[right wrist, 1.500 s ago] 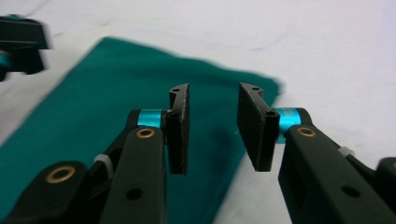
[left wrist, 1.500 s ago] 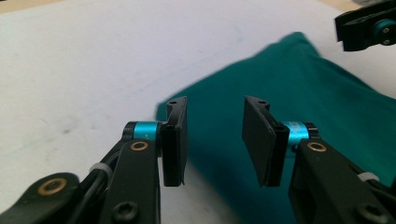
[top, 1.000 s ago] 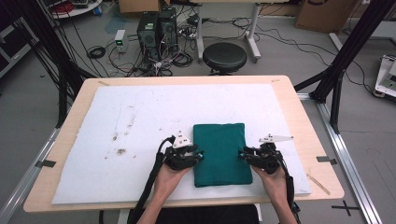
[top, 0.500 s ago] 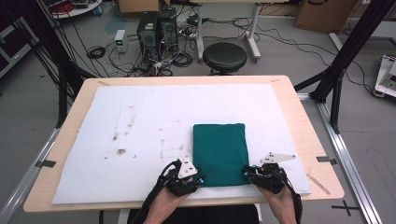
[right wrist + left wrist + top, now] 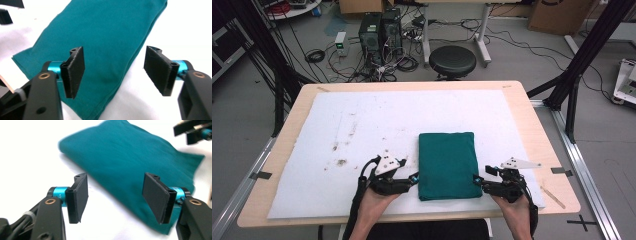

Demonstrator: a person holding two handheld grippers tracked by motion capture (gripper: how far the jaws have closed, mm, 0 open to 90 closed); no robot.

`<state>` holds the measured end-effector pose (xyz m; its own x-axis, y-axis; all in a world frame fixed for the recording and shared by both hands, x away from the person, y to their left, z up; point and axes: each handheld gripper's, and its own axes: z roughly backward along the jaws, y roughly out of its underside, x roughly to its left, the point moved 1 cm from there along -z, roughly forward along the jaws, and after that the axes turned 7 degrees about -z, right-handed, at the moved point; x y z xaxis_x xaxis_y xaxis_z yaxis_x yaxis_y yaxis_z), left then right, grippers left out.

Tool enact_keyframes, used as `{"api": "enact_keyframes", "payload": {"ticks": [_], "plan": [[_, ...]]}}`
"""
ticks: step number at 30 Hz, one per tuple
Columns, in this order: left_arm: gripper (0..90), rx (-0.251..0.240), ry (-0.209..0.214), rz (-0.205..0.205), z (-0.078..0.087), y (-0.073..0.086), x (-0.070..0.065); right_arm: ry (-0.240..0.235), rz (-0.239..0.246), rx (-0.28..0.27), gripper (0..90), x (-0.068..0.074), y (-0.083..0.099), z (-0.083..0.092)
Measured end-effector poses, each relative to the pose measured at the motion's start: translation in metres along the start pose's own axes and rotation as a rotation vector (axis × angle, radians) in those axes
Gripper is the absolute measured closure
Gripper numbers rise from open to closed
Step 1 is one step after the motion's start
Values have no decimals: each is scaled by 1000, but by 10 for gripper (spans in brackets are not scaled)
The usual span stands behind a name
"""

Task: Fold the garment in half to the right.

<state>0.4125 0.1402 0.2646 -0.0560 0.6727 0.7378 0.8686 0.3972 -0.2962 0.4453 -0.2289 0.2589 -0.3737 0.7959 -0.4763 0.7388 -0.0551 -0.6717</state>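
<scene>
A folded teal cloth (image 5: 447, 165) lies as a neat rectangle on the white mat (image 5: 362, 120), toward its near edge. The left gripper (image 5: 413, 178) and right gripper (image 5: 477, 181) flank the cloth's near corners, jaws just opened wide and holding nothing. The fold looks complete; only withdrawing, or another fold, seems left.

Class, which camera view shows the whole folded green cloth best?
The high view: the folded green cloth lies complete on the white mat, all four edges visible. The left gripper view shows it slanted and blurred, the right gripper view just one part, with folded edges close up.
</scene>
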Motion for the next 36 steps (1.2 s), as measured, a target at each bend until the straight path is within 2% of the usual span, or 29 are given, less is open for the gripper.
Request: {"api": "enact_keyframes", "payload": {"ticks": [7, 16, 22, 28, 32, 36], "plan": [[308, -41, -88, 32, 22, 3, 30, 25, 11, -62, 231, -2, -9, 4], [290, -94, -181, 70, 51, 15, 66, 70, 20, -138, 212, -15, -12, 13], [290, -96, -234, 110, 69, 27, 85, 100, 24, -179, 212, -22, -10, 17], [290, -94, -294, 141, 85, 37, 100, 118, 41, -223, 212, -23, -9, 18], [290, -90, -338, 162, 99, 43, 111, 124, 58, -240, 211, -24, -10, 18], [290, -93, -372, 189, 112, 51, 118, 131, 42, -240, 211, -27, -11, 17]]}}
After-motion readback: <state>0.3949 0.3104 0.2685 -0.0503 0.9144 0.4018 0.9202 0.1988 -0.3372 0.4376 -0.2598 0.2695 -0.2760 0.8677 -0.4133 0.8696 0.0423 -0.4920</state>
